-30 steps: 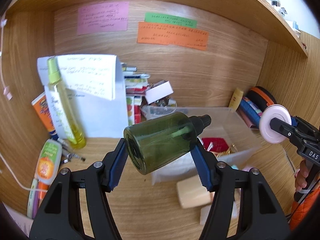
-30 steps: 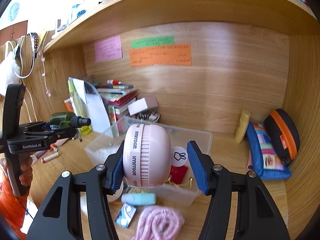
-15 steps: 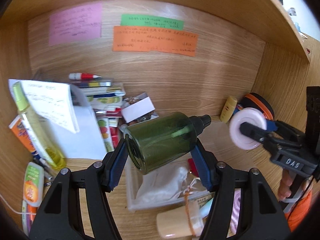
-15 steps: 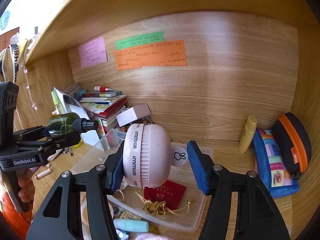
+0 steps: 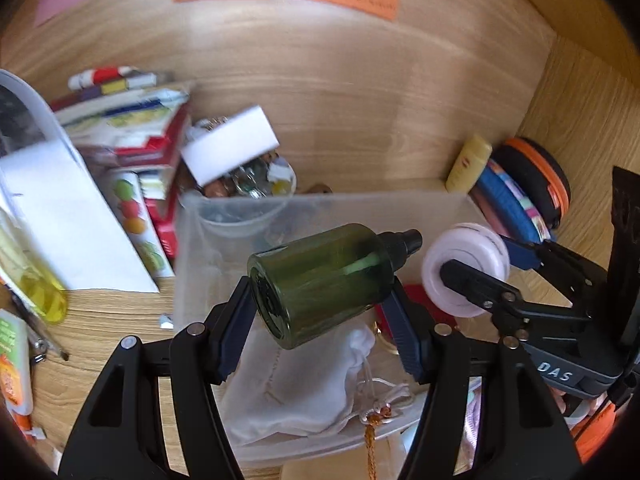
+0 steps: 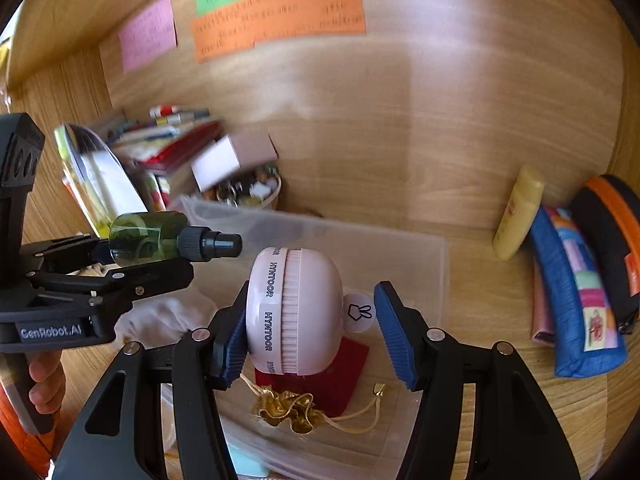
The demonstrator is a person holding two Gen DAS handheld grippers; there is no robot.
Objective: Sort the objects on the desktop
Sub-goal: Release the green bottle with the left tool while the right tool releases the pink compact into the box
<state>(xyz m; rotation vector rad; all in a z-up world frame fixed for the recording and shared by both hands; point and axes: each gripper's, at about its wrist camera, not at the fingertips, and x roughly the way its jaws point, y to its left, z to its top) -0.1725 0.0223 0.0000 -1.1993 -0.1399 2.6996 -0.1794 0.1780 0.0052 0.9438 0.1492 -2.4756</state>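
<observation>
With both grippers now moved forward over the clear bin (image 5: 320, 204), the left gripper (image 5: 320, 312) fingers pinch the green spray bottle (image 5: 320, 276) and the right gripper (image 6: 316, 328) fingers hold the pink round case (image 6: 296, 312), seemingly ready for dropping in.

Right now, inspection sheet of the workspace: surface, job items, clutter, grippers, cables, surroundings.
Surface: wooden desk in a wood-walled nook, crowded.
Job's things: green spray bottle and pink round device, both held above the clear plastic bin; bin already holds a white pouch, red card and gold pouch.
Clutter: book stack, cup of small items, yellow tube, blue pouch, black-orange case.
Grippers: left gripper shut on the bottle; right gripper holds the device against one pad, gap at the other pad.
Cables: nothing seen.
Surroundings: pink, green and orange notes on back wall.
</observation>
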